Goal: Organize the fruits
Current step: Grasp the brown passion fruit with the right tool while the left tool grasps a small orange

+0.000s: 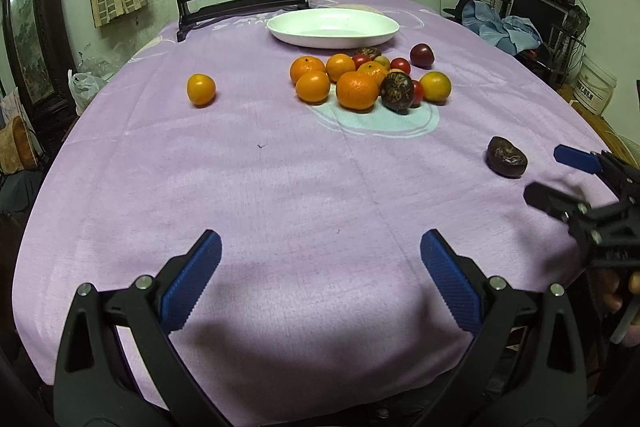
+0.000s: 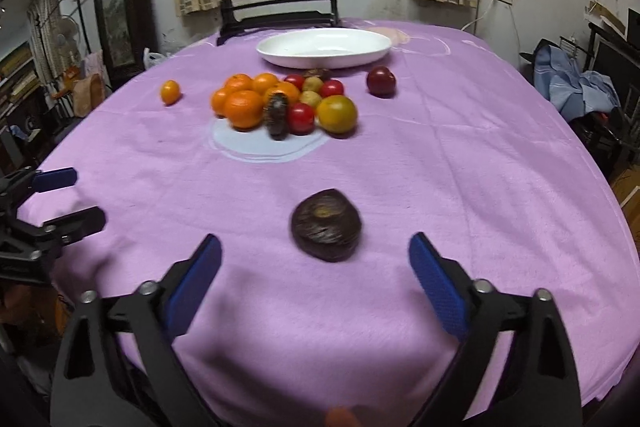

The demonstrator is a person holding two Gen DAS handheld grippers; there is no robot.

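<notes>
Both my grippers over the purple-cloth tabletop [image 1: 280,187], nothing held. Left gripper [image 1: 320,279]: fingers wide apart, only bare cloth between them, bottom centre of the left wrist view. Right gripper [image 2: 314,281]: fingers apart too, no contact with anything; in the left wrist view it enters at the right edge.

One wrinkled dark passion fruit [image 2: 326,225] lies alone on the cloth, lower centre of the right wrist view, just ahead of my right fingers and roughly in line with the gap, not between the pads, not touched. Same fruit sits right of centre in the left wrist view, just beside the right fingertips.

Main fruit pile [image 1: 368,79] is centre, upper half of both views, on a pale patch of the cloth. Count there: five oranges bunched together, two more dark passion fruits (one at the front, one at the back by the plate), about three small red tomatoes, one yellow-orange round fruit at the right end, two small yellowish ones half hidden; exact count of the small ones unclear.

Strays: one small orange [image 1: 201,89] alone, left of the pile; one dark red plum-like fruit [image 1: 422,55] alone, right of the pile near the plate.

One white oval plate [image 1: 280,31] behind the pile, top centre, no fruit in it.
</notes>
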